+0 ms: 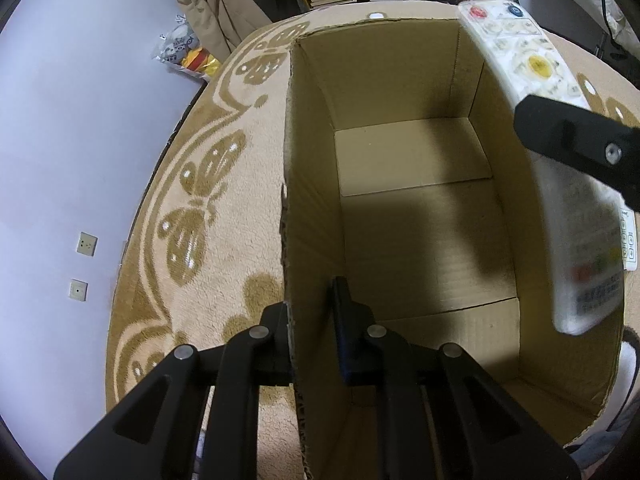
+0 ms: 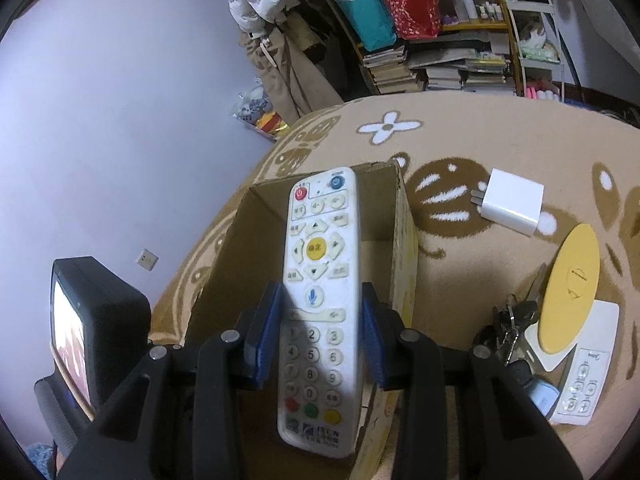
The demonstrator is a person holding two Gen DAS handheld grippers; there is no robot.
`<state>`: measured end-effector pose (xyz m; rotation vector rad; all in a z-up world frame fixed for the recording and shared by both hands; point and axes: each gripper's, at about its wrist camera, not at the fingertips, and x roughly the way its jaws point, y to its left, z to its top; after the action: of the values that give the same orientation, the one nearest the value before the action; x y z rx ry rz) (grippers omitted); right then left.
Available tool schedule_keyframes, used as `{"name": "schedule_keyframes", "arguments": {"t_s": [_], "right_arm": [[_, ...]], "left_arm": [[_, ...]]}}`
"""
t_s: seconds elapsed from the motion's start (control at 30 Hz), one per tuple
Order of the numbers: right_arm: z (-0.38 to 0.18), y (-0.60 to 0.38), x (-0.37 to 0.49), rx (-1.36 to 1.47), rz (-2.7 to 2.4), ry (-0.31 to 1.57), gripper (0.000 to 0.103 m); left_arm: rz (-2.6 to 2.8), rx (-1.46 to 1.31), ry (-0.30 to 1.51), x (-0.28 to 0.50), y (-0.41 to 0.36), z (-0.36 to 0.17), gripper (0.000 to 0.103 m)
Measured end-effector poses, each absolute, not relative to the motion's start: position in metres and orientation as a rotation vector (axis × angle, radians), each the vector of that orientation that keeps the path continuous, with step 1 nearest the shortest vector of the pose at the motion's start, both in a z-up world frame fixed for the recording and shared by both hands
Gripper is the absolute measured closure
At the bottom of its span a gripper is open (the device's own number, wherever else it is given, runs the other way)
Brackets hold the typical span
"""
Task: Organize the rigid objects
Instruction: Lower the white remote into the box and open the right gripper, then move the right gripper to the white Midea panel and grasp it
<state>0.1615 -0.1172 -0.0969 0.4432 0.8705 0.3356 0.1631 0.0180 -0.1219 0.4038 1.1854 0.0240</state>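
While the left hand-held gripper [image 1: 310,332] pinches the near-left wall of the open cardboard box [image 1: 420,216], one finger outside and one inside, the right hand-held gripper [image 2: 322,328] carries a white remote control [image 2: 320,280] clamped between its blue pads [image 2: 264,332]. The remote hangs over the box's right side, held about midway along its length, button face up, its far end reaching over the opening. The box stands on a beige patterned rug [image 1: 208,184], and nothing shows on its floor.

Right of the box, more things lie on the rug: a white charger plug [image 2: 510,206] farther off, then a yellow disc [image 2: 572,286] resting on a white pad, a bunch of keys [image 2: 510,328] just beside it, and a small white remote [image 2: 582,388] nearest.

As I read it, the step in hand is dropping the first item into the box. Next the remote wants lowering inside the walls, tilted to clear the right rim, before the pads let go, with the left grip steadying the cardboard.
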Motion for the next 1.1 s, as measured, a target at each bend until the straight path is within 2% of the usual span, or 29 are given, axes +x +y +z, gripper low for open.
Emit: {"name": "schedule_keyframes", "arguments": {"t_s": [0.27, 0.33, 0.4, 0.53, 0.6, 0.67, 1.1], "right_arm": [[-0.085, -0.126, 0.157, 0.445, 0.32, 0.858, 0.061], [-0.083, -0.129, 0.155, 0.43, 0.308, 0.854, 0.054], [-0.08, -0.136, 0.151, 0.419, 0.287, 0.842, 0.036], [-0.077, -0.15, 0.145, 0.412, 0.253, 0.833, 0.026], [-0.078, -0.16, 0.143, 0.412, 0.236, 0.833, 0.013], [-0.081, -0.169, 0.141, 0.402, 0.212, 0.84, 0.009], [-0.133, -0.255, 0.127, 0.38, -0.055, 0.979, 0.008]], "left_arm": [[0.026, 0.398, 1.188, 0.163, 0.02, -0.121, 0.089], [0.026, 0.395, 1.189, 0.163, 0.021, -0.121, 0.089], [0.025, 0.398, 1.188, 0.164, 0.021, -0.121, 0.089], [0.024, 0.396, 1.188, 0.163, 0.022, -0.122, 0.089], [0.024, 0.395, 1.189, 0.163, 0.023, -0.122, 0.089], [0.024, 0.396, 1.188, 0.163, 0.023, -0.122, 0.089], [0.023, 0.392, 1.191, 0.165, 0.024, -0.122, 0.089]]}}
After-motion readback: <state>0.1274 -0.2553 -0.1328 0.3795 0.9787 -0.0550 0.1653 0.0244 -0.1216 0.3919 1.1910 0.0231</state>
